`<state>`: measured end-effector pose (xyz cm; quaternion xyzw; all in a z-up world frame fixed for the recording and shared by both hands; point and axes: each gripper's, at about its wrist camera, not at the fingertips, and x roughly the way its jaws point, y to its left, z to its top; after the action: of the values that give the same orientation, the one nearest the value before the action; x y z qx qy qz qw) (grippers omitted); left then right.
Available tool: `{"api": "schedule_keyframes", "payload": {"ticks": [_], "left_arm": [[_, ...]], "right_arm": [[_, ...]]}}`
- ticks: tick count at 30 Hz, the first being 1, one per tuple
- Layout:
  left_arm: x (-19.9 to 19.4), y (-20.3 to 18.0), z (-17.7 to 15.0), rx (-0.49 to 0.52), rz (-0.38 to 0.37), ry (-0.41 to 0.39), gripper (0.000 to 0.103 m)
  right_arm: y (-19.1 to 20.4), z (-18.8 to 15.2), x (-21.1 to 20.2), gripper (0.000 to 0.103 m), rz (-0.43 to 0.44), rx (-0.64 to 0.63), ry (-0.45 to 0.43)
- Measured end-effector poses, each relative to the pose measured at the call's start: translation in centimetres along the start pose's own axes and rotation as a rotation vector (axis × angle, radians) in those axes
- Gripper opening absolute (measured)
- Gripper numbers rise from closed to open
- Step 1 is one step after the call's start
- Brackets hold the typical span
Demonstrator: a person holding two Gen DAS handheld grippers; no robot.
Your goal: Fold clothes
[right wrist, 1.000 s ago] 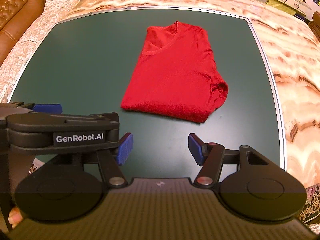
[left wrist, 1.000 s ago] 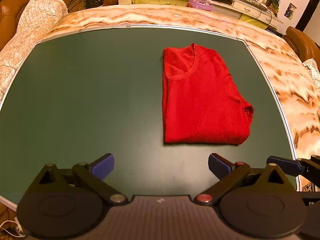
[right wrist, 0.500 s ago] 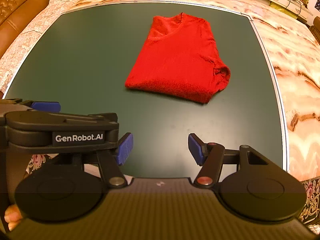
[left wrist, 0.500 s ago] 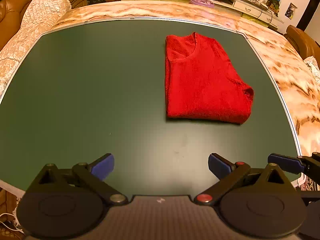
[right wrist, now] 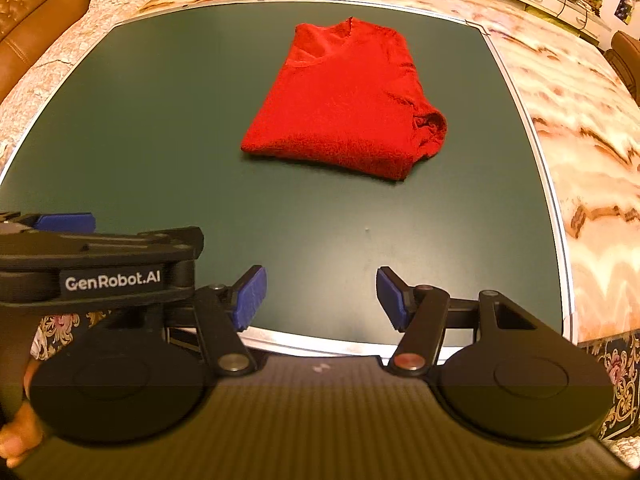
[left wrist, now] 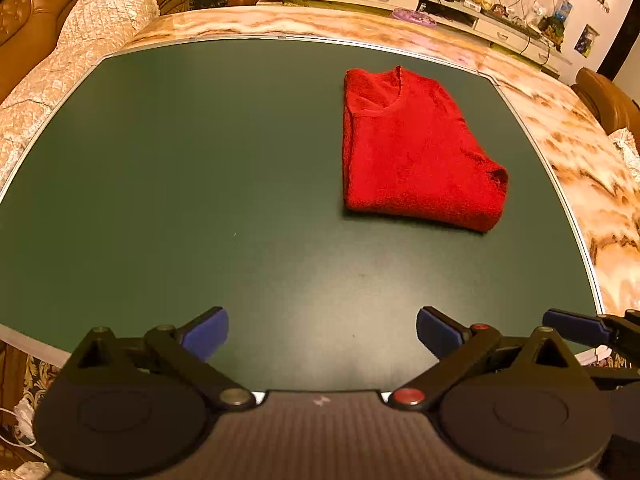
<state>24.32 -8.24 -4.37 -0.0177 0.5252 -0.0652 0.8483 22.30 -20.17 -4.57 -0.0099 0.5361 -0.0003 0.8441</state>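
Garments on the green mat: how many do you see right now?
1. A red shirt, folded with its neckline facing away, lies flat on the green mat toward its far right part, ahead of both grippers. No other garment shows; nothing looks hidden.

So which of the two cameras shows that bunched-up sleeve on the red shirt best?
The right wrist view: the sleeve on the red shirt sits larger and its wrinkled opening faces the camera. The left wrist view shows only a small dark fold at the shirt's corner.

Green mat [left wrist: 200,160] on marble table [left wrist: 580,160], sofa [left wrist: 36,12] beside.
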Motion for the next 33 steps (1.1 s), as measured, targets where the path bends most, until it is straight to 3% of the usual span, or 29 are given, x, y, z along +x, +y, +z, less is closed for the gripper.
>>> {"api": "schedule_keyframes", "payload": {"ticks": [5, 13, 17, 26, 33], "left_arm": [[-0.6, 0.0, -0.9, -0.003, -0.002, -0.031, 0.103], [-1.3, -0.1, -2.6, -0.016, -0.021, -0.067, 0.103], [-1.5, 0.0, -3.6, -0.027, -0.044, -0.082, 0.103], [-1.8, -0.3, -4.9, 0.008, -0.002, -0.104, 0.103], [-1.9, 0.2, -5.2, 0.004, -0.024, -0.101, 0.103]], "right_arm": [[0.3, -1.0, -0.2, 0.069, -0.022, -0.017, -0.027], [-0.4, -2.7, -0.7, 0.069, 0.021, 0.022, -0.072], [-0.3, -3.7, -0.6, 0.069, -0.017, 0.013, -0.099], [-0.5, -5.3, -0.3, 0.069, -0.039, 0.042, -0.119], [-0.6, -5.9, -0.5, 0.069, -0.057, 0.053, -0.142]]}}
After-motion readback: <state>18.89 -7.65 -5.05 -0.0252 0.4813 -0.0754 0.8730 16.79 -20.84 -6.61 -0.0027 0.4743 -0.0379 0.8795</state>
